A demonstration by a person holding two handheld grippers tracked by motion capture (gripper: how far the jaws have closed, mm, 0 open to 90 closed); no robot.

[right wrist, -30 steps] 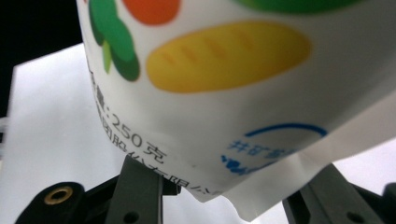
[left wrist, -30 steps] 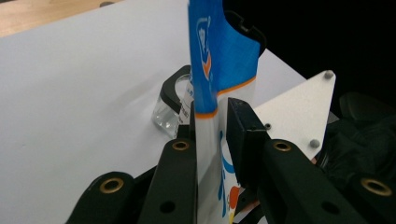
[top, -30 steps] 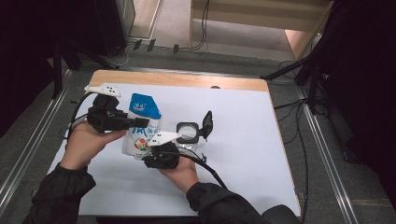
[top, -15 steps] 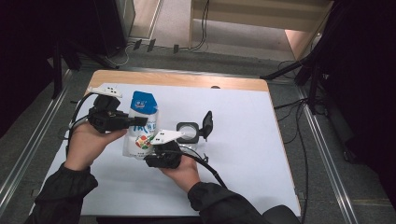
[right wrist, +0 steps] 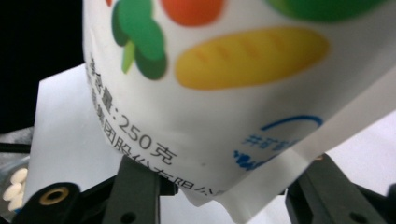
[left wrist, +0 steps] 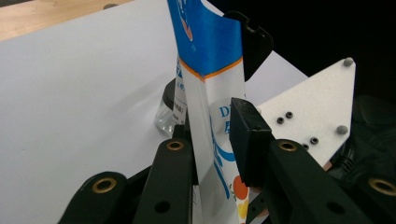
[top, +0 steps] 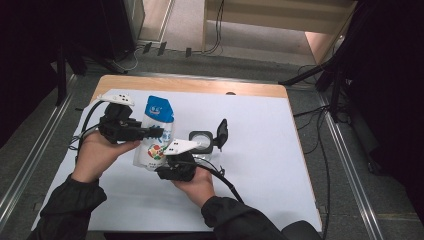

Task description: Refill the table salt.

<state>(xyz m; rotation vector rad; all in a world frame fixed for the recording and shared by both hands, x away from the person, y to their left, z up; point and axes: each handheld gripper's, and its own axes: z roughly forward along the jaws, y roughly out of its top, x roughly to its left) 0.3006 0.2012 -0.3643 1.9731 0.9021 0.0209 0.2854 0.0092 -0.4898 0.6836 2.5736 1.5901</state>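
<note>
A white pouch (top: 156,135) with a blue top and printed vegetables stands tilted on the white sheet, held between both grippers. My left gripper (top: 157,132) reaches in from the left and clamps the pouch (left wrist: 210,70) below its blue band. Its jaws have just been opening, but the pouch is still between them with a pad (left wrist: 245,135) against its face. My right gripper (top: 159,167) grips the pouch's bottom edge (right wrist: 210,93). Its jaws (right wrist: 229,182) have just been closing on both sides of that edge. A small clear jar (top: 201,138) stands just right of the pouch, its black flip lid (top: 221,134) open.
A white sheet (top: 260,150) covers the table, with a wooden strip (top: 200,86) along the far edge. Cables trail from both grippers toward the person. A small clear bag of white tablets (right wrist: 14,186) lies by the right gripper. Dark stands and cables line the floor around the table.
The pouch's blue top stands slightly more upright than a second ago. Both hands and the jar stay where they were.
</note>
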